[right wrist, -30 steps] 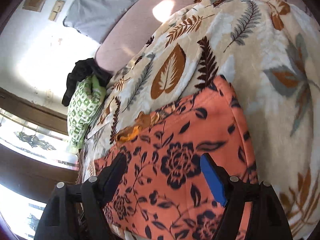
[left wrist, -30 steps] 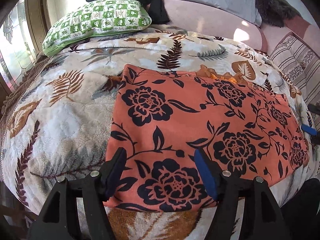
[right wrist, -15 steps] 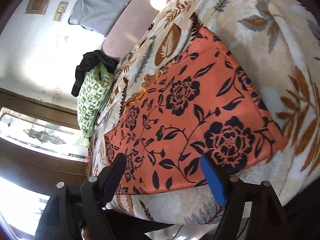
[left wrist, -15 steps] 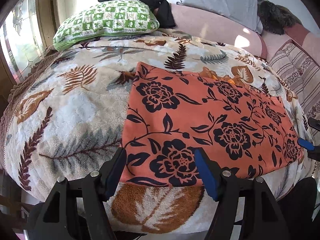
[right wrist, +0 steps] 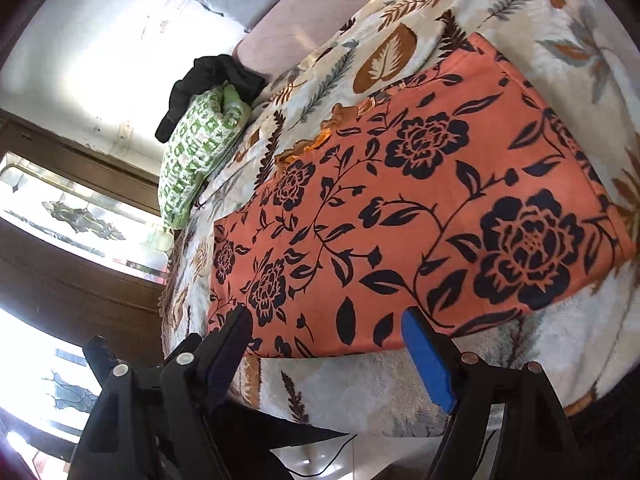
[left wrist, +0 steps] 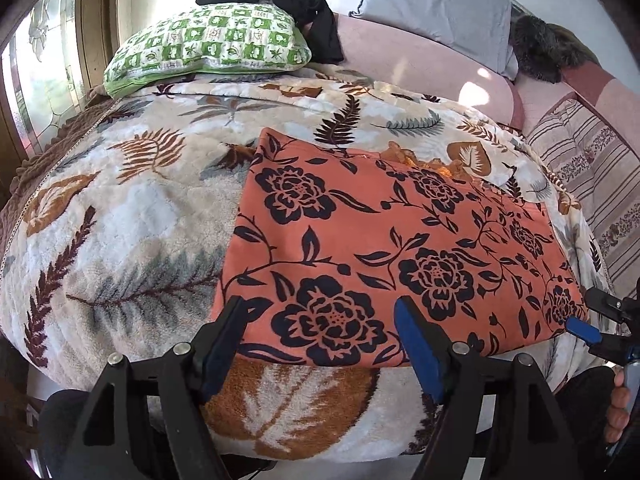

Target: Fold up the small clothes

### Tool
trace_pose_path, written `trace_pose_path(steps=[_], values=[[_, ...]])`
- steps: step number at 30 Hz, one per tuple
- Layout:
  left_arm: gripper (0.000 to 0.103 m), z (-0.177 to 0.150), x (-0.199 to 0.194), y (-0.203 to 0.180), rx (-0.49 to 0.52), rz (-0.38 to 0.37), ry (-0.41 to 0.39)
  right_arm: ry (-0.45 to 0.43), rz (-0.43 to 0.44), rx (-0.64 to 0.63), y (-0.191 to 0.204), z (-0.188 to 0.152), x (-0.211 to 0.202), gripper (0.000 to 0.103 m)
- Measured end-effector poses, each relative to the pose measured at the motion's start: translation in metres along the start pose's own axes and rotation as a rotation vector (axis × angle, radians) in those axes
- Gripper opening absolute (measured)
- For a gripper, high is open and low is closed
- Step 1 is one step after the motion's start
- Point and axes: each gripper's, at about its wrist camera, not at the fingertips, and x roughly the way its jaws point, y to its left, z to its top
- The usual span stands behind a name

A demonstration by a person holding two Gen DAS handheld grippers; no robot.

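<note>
An orange garment with black flowers [left wrist: 384,248] lies flat and folded into a rectangle on a leaf-patterned blanket [left wrist: 120,232]. It also shows in the right wrist view [right wrist: 420,216]. My left gripper [left wrist: 320,344] is open and empty, just above the garment's near edge by its left corner. My right gripper [right wrist: 328,348] is open and empty over the near edge further right. It also shows at the right edge of the left wrist view [left wrist: 592,320], beside the garment's right corner.
A green patterned pillow [left wrist: 208,48] with black cloth [left wrist: 304,0] on it lies at the back left. A grey pillow [left wrist: 436,12] leans on the pink headboard [left wrist: 420,72]. A striped cushion [left wrist: 592,184] sits at right. Windows [right wrist: 80,220] stand left.
Both grippers have drawn back from over the garment toward the bed's near edge, staying open. The garment lies unmoved.
</note>
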Motion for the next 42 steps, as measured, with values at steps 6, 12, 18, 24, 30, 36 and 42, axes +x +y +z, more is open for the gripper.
trace_pose_path(steps=[6, 12, 18, 24, 30, 36, 42], values=[[0.076, -0.001, 0.000, -0.020, 0.050, -0.009, 0.007, -0.043, -0.005, 0.028, -0.016, -0.003, -0.015, 0.080], [0.076, 0.000, 0.000, -0.022, 0.060, 0.008, 0.008, -0.066, 0.011, 0.035, -0.019, -0.003, -0.021, 0.080], [0.076, -0.002, 0.004, -0.022, 0.057, 0.010, 0.017, -0.064, 0.020, 0.057, -0.025, -0.011, -0.023, 0.080], [0.076, -0.005, 0.006, -0.021, 0.052, 0.002, 0.024, -0.053, 0.018, 0.089, -0.032, -0.018, -0.023, 0.080], [0.076, -0.006, 0.005, -0.019, 0.048, 0.013, 0.018, -0.045, 0.053, 0.174, -0.050, -0.026, -0.023, 0.080], [0.076, -0.004, 0.010, -0.023, 0.062, 0.016, 0.024, -0.075, 0.095, 0.349, -0.086, -0.030, -0.028, 0.080], [0.076, 0.006, 0.018, -0.039, 0.094, 0.010, 0.014, -0.121, 0.110, 0.470, -0.111, -0.011, -0.030, 0.080]])
